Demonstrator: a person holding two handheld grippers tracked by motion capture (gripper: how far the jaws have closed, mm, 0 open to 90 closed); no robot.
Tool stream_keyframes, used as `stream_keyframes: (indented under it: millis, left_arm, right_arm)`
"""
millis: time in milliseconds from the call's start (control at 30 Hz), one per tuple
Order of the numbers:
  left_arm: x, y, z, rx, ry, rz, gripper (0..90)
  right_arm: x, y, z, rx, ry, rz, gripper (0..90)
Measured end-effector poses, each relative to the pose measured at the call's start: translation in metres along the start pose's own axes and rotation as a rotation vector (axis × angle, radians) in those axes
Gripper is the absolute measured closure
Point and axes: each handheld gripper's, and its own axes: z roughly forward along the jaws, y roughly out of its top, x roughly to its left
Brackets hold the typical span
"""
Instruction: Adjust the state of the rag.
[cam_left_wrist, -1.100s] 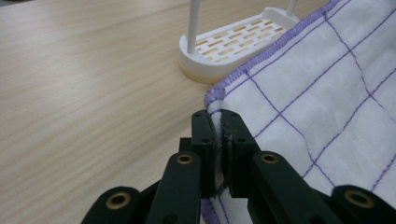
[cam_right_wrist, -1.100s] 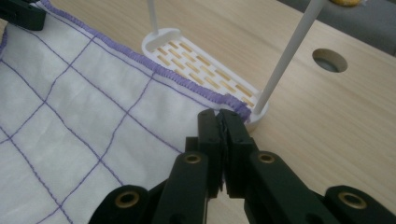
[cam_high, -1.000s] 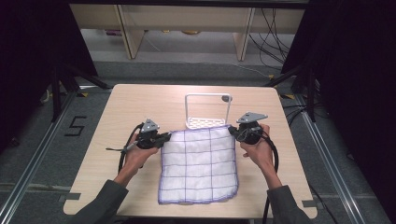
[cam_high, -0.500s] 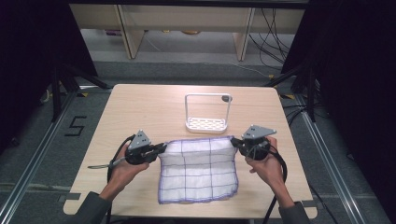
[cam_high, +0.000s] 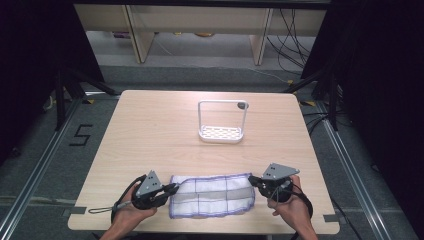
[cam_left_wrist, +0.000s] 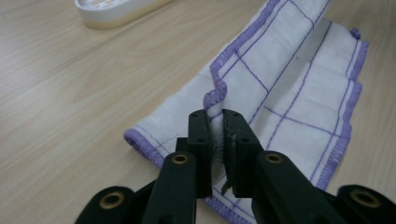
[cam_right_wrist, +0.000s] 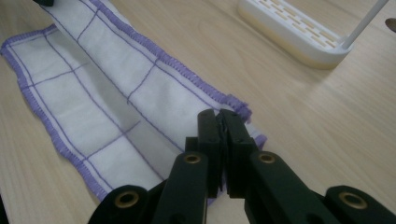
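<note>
A white cloth (cam_high: 212, 195) with purple grid lines and a purple stitched hem lies folded over on itself near the front edge of the wooden table (cam_high: 150, 135), forming a long strip that runs left to right between the two hands.

The left gripper (cam_high: 169, 189) sits at the strip's left end. In the left gripper view (cam_left_wrist: 218, 135) its jaws stand narrow, with a bunched corner of the cloth (cam_left_wrist: 289, 88) pinched between the pads; they have just been easing apart a little, yet the fabric is still caught between them. The person's left hand (cam_high: 131, 210) wraps the gripper body from below.

The right gripper (cam_high: 256, 181) sits at the strip's right end. In the right gripper view (cam_right_wrist: 223, 128) its jaws are pressed fully together on the hemmed corner of the cloth (cam_right_wrist: 116, 93), with the upper layer lifting off the lower one just in front of them. The right hand (cam_high: 290, 207) grasps it from behind.

Farther back, near the middle of the table and well apart from the cloth, stands a white slotted tray (cam_high: 221, 133) with a tall wire frame handle.
</note>
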Motion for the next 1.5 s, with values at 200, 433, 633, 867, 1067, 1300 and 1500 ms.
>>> stream_keyframes:
  millis: [200, 433, 633, 867, 1067, 1300, 1500]
  left_arm:
    - [-0.007, -0.015, -0.003, 0.033, -0.024, -0.018, 77.4]
    - [-0.015, -0.018, -0.016, 0.029, -0.055, -0.022, 60.4]
    - [-0.011, -0.011, -0.028, -0.058, -0.068, -0.096, 49.4]
    - [0.005, 0.005, -0.012, -0.029, 0.027, -0.131, 44.5]
    - [0.027, 0.016, 0.014, 0.007, 0.086, -0.184, 39.8]
    - [0.044, 0.014, 0.028, 0.07, 0.099, -0.218, 36.8]
    - [0.045, 0.008, 0.034, 0.101, 0.108, -0.19, 36.4]
  right_arm:
    - [0.007, -0.017, 0.001, 0.027, 0.028, 0.015, 87.2]
    - [0.018, -0.034, -0.01, 0.024, 0.049, 0.09, 72.5]
    - [0.014, -0.036, -0.026, -0.035, 0.031, 0.14, 60.9]
    - [0.007, -0.022, -0.018, -0.03, -0.045, 0.141, 51.0]
    - [-0.01, -0.011, 0.011, 0.041, -0.051, 0.153, 48.1]
    - [-0.027, -0.002, 0.04, 0.123, -0.037, 0.194, 47.4]
    - [-0.026, 0.002, 0.053, 0.142, -0.032, 0.176, 47.5]
